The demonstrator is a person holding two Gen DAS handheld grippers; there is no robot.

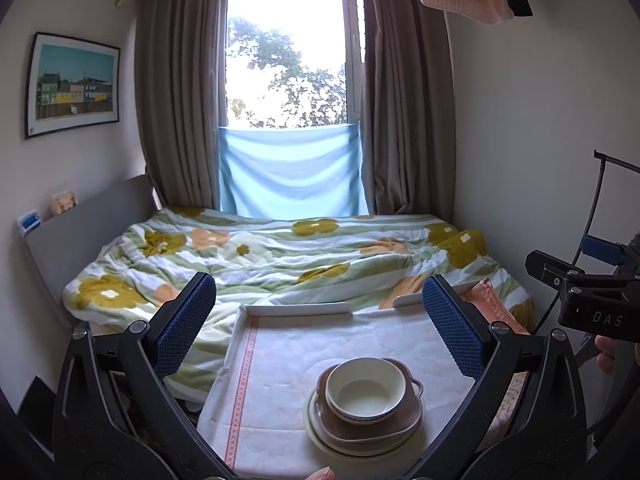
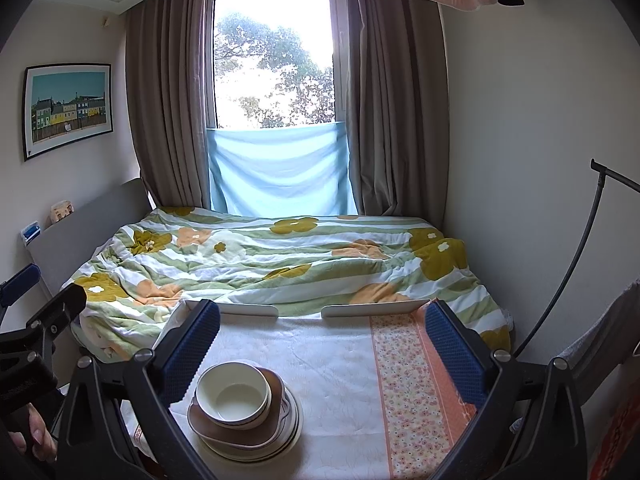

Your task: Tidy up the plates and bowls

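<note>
Both grippers' jaws wide (empty).

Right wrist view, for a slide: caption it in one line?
Open right hand-held gripper above a cloth-covered table, where a cream bowl sits stacked on a brown dish and plates.

A cream bowl (image 1: 365, 395) is being carried upright and empty on a brown handled dish (image 1: 372, 420), which is resting on a pale round plate (image 1: 320, 434). The whole stack is sitting near the front edge of the cloth-covered table (image 1: 280, 360).
</note>
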